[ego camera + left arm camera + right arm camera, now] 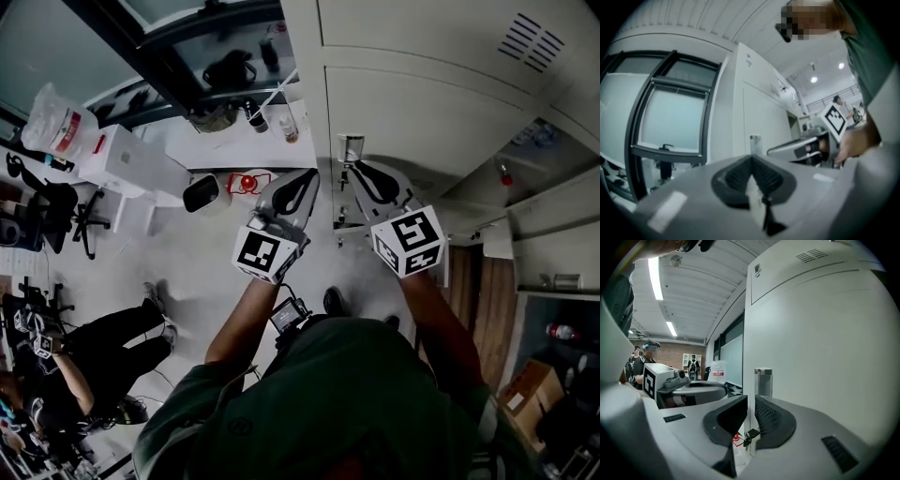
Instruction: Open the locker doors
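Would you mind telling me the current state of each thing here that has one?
Near locker door: closed.
Left gripper: jaws together, empty.
Right gripper: jaws slightly apart, nothing between them.
Farther locker: open, bottle inside.

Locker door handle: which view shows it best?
Right gripper view. The handle stands upright and sharp on the locker door, just beyond the right claw. Left gripper view shows the handle smaller and blurred; head view shows the handle from above, small.
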